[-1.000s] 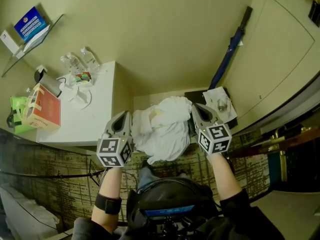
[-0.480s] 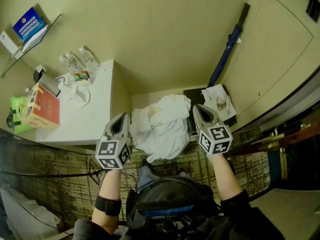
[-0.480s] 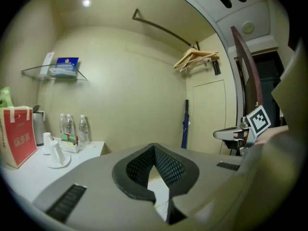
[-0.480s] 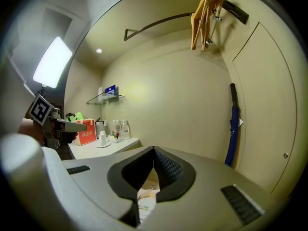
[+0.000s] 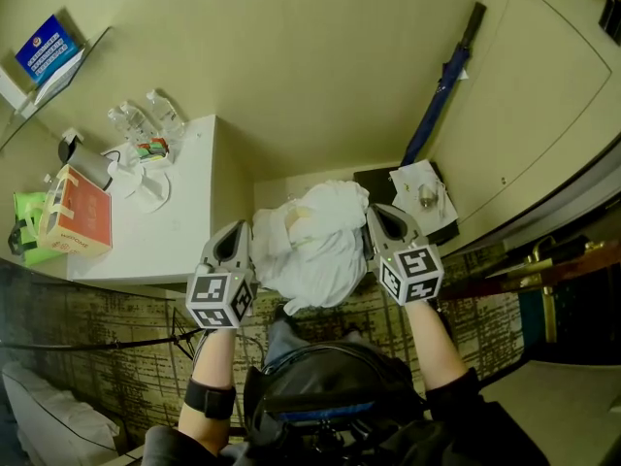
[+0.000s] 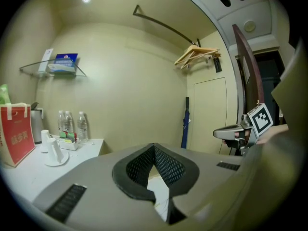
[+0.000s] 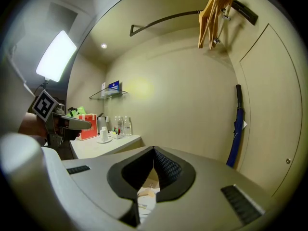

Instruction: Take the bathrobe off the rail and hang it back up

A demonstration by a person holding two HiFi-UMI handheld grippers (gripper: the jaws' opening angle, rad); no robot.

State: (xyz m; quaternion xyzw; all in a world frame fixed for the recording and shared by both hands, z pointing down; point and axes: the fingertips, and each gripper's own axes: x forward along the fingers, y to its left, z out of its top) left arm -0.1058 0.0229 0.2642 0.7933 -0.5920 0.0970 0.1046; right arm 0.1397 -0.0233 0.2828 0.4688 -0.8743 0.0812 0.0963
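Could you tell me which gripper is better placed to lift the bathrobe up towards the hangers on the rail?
Right, probably. The right gripper flanks the bathrobe on the umbrella side, and the hangers hang over that end of the rail; the left gripper sits by the counter.

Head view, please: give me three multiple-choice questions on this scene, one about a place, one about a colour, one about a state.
1. Where is the umbrella? A on the table; B on the rail; C leaning against the wall.
2. What colour is the bathrobe? A white; B blue; C red.
3. The left tool is: A wide open; B shut on the bathrobe; C out of sight.
Answers: 1 C, it stands propped in the corner; 2 A, the bunched cloth is white; 3 B, its jaws meet with white cloth pinched between them.
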